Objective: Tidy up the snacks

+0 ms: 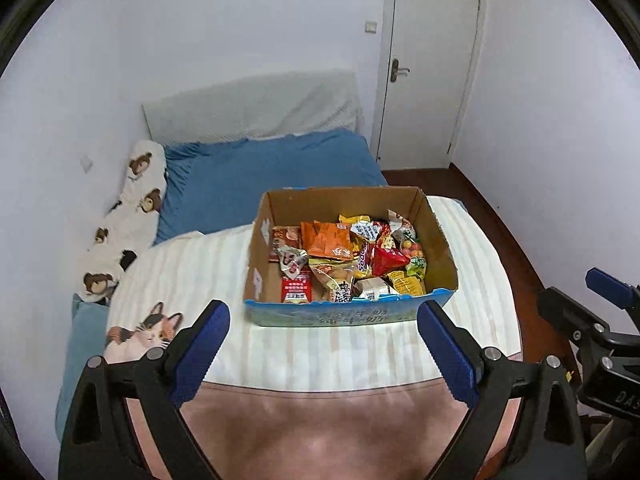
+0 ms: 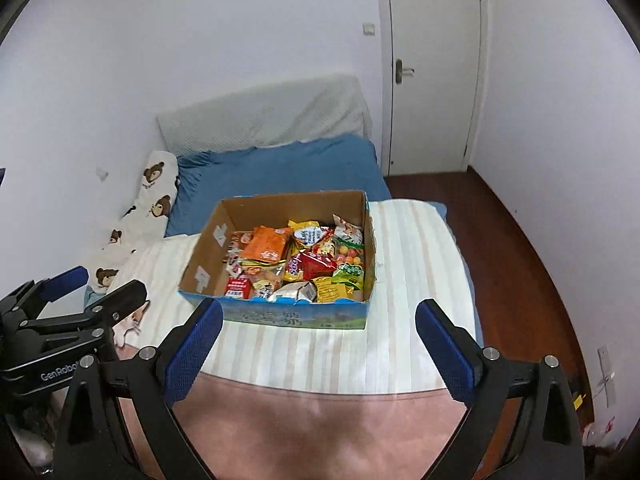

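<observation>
An open cardboard box [image 1: 280, 204] with a blue printed front stands on a striped blanket on the bed; it also shows in the right wrist view [image 2: 208, 236]. It holds several mixed snack packets [image 1: 348, 256], among them an orange bag [image 2: 268, 246] and a red bag [image 2: 316, 262]. My left gripper [image 1: 324, 320] is open and empty, just short of the box's front. My right gripper [image 2: 318, 318] is open and empty, also near the box front. Each gripper shows at the other view's edge.
The box sits on a striped blanket [image 1: 192, 264] over a pink cover [image 1: 320, 432]. Blue sheet [image 1: 264, 176] and bear-print pillows [image 1: 140, 184] lie behind. A cat print [image 1: 148, 330] is at left. Wood floor [image 2: 520, 240] and a closed door [image 2: 432, 64] are at right.
</observation>
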Motion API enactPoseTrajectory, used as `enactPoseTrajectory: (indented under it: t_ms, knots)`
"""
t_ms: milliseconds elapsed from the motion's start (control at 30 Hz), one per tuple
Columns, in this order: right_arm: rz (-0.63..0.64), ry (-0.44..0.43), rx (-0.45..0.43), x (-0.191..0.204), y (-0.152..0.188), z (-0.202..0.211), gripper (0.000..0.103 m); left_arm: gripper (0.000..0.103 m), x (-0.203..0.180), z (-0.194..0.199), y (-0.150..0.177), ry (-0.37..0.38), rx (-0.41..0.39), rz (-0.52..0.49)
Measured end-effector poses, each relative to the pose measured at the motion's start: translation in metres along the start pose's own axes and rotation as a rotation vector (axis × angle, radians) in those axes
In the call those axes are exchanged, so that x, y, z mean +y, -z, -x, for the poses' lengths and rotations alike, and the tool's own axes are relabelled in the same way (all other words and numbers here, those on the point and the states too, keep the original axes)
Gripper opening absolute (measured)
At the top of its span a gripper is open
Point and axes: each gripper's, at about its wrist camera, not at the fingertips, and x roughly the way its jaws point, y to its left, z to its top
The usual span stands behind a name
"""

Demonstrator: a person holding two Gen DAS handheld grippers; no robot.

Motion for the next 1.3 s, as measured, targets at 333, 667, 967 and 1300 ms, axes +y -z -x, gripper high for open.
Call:
enactPoseTrajectory:
  t_ms: [333,667,967,1300]
  knots:
    - [0.012,-0.014,-0.023,0.007,0.023,0.050,0.100,0.096,-0.007,0.050,0.018,-0.001,-0.071,-0.024]
    - [0.016,0.002,-0.041,0.007,0.024,0.052,0.100,0.096,-0.003,0.049,0.023,0.000,-0.064,0.002]
    - [0.004,0.051,-0.053,0.002,0.010,0.020,0.102,0.103,0.007,0.023,0.016,-0.021,-0.074,0.034]
    - [-0.017,0.088,-0.003,-0.004,-0.009,-0.037,0.102,0.103,0.008,-0.036,0.001,-0.051,0.020,0.039]
